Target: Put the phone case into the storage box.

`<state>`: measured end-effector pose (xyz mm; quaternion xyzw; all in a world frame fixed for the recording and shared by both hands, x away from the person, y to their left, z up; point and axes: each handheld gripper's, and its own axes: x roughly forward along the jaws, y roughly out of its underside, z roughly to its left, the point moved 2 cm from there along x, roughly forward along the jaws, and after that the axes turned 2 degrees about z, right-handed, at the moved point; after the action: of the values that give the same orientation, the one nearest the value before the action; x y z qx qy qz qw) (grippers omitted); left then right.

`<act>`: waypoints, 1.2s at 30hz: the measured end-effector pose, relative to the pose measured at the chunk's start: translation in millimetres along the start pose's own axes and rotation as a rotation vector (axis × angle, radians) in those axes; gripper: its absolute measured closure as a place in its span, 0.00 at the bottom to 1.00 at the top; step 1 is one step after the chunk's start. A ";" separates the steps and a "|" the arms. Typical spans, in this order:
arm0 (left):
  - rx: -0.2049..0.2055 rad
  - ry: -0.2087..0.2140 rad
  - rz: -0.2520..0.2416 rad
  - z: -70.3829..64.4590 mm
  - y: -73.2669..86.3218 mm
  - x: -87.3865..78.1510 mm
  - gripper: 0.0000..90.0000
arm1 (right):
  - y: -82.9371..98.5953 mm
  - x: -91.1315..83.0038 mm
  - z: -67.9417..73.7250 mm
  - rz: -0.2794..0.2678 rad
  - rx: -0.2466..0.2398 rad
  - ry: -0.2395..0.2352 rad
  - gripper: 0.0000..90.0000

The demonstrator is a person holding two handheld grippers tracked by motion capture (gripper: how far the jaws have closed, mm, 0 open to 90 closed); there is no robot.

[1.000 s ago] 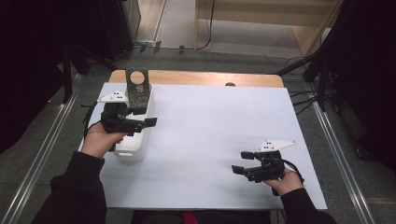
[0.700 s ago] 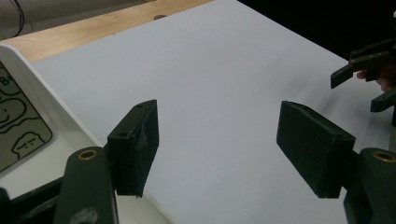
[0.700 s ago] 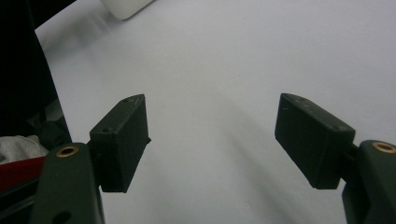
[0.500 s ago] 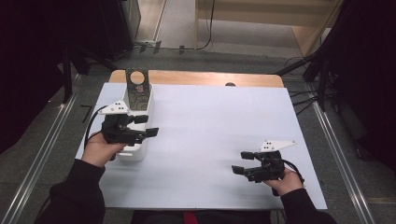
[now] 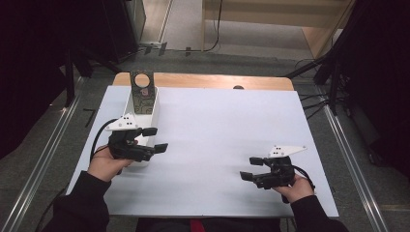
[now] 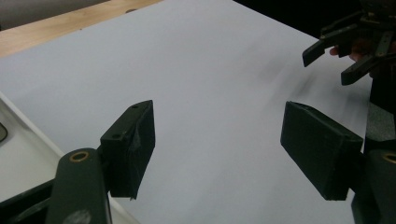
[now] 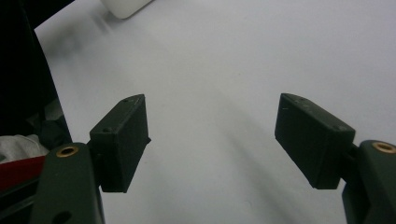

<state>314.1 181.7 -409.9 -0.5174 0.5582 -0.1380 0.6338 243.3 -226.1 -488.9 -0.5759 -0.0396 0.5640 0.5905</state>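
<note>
The white tray is the one container on the table: a long, narrow white bin lying along the left side of the white table sheet, its far end close to the wooden table edge. One dark upright piece with a round hole stands at the tray's far end; what it is made of cannot be told.

Two grippers are in play. The left gripper hangs over the tray's near end, held by the person's left hand, its jaws spread wide and holding nothing. In the left gripper view the gripper's jaws stand far apart over bare white sheet, with a strip of the tray's white rim at the lower left. The right gripper sits well to the right of the tray, near the front of the sheet, in the right hand; its jaws are also wide apart and empty. The right gripper view looks back across the sheet, and a rounded white corner of the tray shows at the top.

Between the tray and the right gripper lies open white sheet. One small dark spot sits on the wooden edge, well right of the tray.
</note>
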 end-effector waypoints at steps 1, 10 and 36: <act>0.002 0.003 -0.002 -1.7 0.7 0.4 0.29 | 0.0 -0.1 0.1 0.000 0.001 0.000 0.28; 0.018 0.003 0.004 -15.3 10.5 3.7 0.29 | 0.4 -0.8 0.4 0.002 0.000 0.000 0.28; 0.019 0.027 0.048 -30.7 40.9 14.7 0.29 | 0.5 -1.0 0.7 0.000 -0.005 0.000 0.28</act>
<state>276.5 172.7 -446.5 -0.4959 0.5777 -0.1350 0.6341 242.1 -226.6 -488.5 -0.5775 -0.0410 0.5636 0.5892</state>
